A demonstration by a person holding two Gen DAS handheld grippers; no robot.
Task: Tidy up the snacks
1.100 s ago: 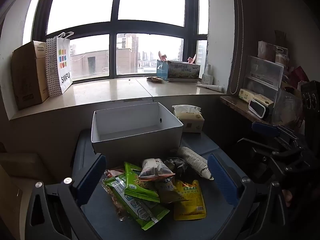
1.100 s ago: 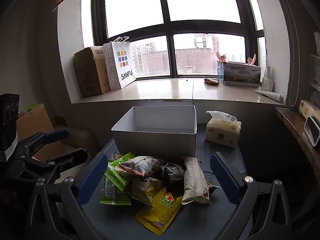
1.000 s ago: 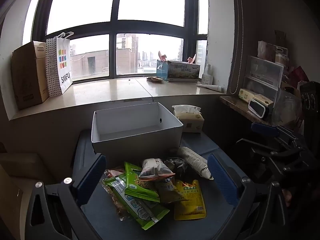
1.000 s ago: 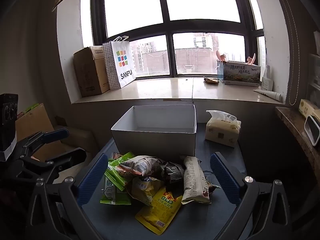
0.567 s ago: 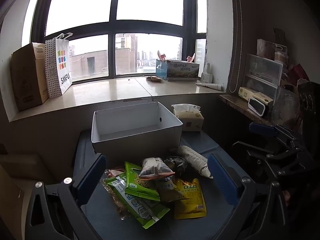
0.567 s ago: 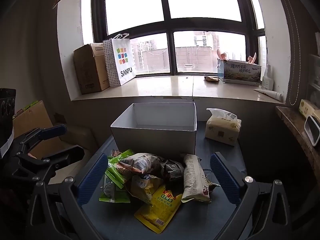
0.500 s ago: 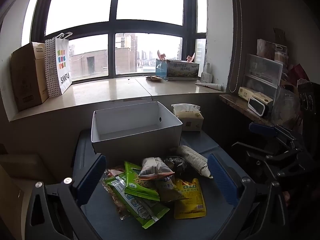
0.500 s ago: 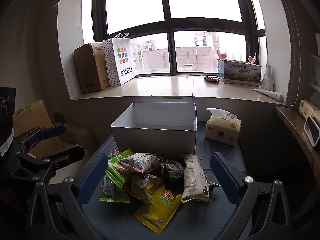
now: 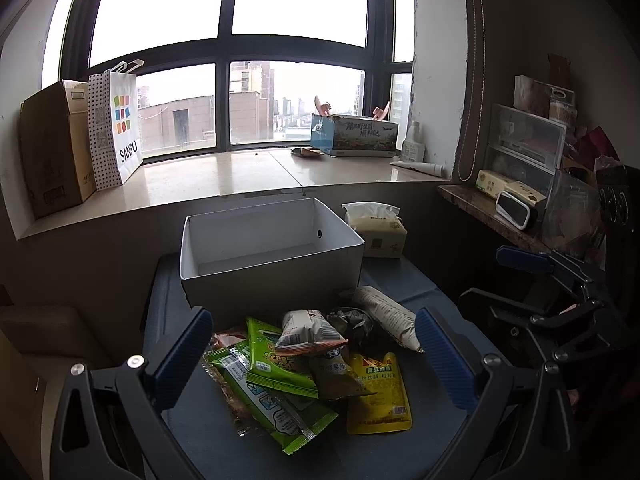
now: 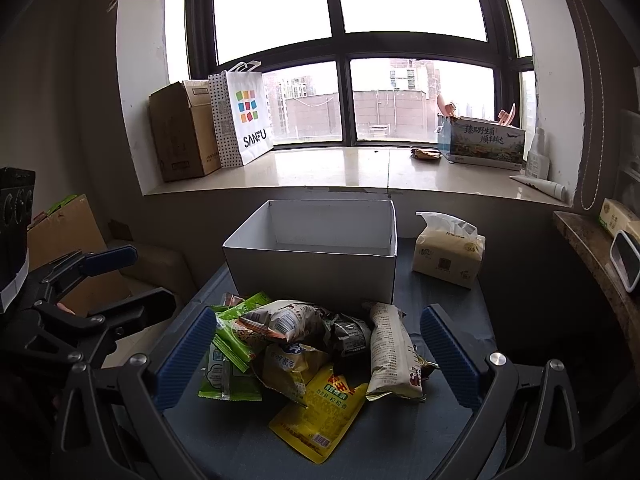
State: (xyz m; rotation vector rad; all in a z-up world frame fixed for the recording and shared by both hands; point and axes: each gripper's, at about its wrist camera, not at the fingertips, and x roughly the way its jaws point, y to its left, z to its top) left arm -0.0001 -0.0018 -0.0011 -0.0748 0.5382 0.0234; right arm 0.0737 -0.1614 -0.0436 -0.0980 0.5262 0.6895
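Observation:
A pile of snack packets lies on a dark blue table in front of an empty white box. The pile holds green packets, a yellow pouch, a long beige packet and a white-and-orange packet. My left gripper is open and empty, held above the near side of the pile. My right gripper is open and empty, also above the pile. Each gripper shows at the side of the other's view.
A tissue pack stands right of the box. The window sill behind holds a cardboard box, a white SANFU bag and a printed carton. A shelf with storage drawers stands at the right.
Both grippers have drifted very slightly; the pile and box sit a touch differently in view. Nothing was taken hold of or moved.

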